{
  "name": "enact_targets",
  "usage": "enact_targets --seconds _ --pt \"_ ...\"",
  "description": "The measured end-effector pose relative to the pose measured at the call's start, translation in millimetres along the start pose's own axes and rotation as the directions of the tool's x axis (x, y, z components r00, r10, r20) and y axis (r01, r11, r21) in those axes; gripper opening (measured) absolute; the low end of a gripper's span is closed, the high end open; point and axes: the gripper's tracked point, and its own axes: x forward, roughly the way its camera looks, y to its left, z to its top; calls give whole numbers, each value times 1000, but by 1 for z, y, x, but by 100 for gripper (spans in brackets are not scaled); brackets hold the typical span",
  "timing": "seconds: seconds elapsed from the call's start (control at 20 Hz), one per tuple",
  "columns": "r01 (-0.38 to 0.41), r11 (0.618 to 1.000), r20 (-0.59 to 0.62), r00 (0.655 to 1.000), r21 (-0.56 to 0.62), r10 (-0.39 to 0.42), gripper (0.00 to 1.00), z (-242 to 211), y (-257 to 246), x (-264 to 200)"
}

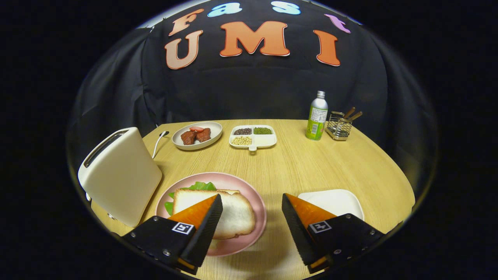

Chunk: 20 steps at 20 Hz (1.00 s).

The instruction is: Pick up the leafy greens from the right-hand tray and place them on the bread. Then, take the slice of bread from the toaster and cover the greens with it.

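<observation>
Gripper view showed the gripper point(252, 208) spread and empty. The top bread slice point(229, 212) lay on the leafy greens point(200, 186) on the pink plate point(249, 194), beneath the left finger.

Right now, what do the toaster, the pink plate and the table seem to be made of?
Toaster: probably cream plastic or coated metal, matte, with smooth rounded corners. Pink plate: looks like glazed ceramic or melamine, with a soft sheen on its rim. Table: pale wood or wood-look laminate, its grain lines visible. The gripper is open above the plate's edge.
</observation>
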Motion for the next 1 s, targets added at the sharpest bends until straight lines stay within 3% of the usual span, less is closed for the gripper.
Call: enact_targets --seconds 0.05,0.55,1.0 --pt "2 1000 14 1000 3 -2 98 4 -5 -4" --pt "73 997 231 971 -17 -67 98 54 -86 -62" --pt "102 993 355 928 56 -116 98 75 -149 -108"
